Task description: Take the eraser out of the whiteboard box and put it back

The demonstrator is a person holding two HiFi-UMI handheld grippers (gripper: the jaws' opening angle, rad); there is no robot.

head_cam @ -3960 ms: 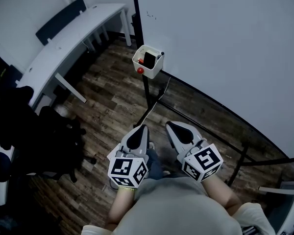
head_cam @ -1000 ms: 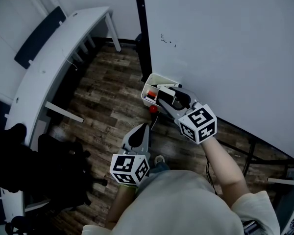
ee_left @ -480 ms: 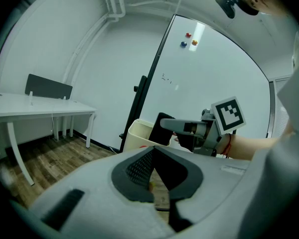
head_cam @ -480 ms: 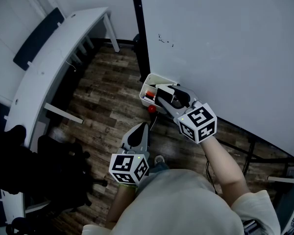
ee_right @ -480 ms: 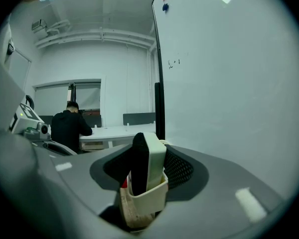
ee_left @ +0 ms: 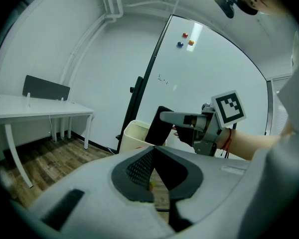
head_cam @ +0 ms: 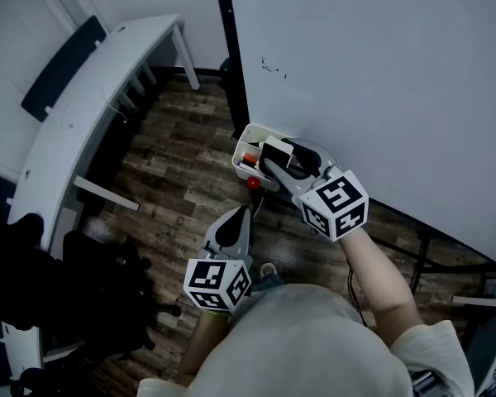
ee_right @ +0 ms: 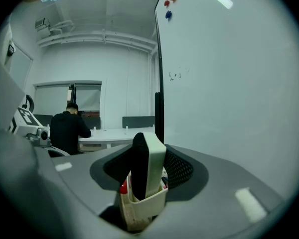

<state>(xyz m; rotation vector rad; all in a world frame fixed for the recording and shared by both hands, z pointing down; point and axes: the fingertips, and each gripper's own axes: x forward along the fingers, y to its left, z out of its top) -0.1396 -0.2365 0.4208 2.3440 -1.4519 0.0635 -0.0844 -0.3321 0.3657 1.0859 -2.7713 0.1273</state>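
A white box (head_cam: 241, 162) hangs on the whiteboard's (head_cam: 380, 73) lower edge. The eraser (head_cam: 274, 150), black felt with a white back, stands upright with its lower end in the box (ee_right: 139, 208). My right gripper (head_cam: 278, 155) reaches over the box and is shut on the eraser (ee_right: 145, 163), one pad on each broad face. The left gripper view shows the eraser (ee_left: 158, 126) tilted above the box (ee_left: 132, 133), under the right gripper's finger (ee_left: 179, 117). My left gripper (head_cam: 236, 217) hangs shut and empty, low and left of the box.
A red ball (head_cam: 252, 184) sits just under the box, and a red-capped marker (head_cam: 248, 156) lies inside it. The board's black post (head_cam: 231, 64) rises left of the box. A white desk (head_cam: 91, 98) and dark office chair (head_cam: 91, 279) stand at the left. A person (ee_right: 67, 131) sits beyond.
Four seconds ago both grippers hung side by side away from the box; the right one now reaches the box. Over the last second it has barely shifted. The left gripper has stayed put.
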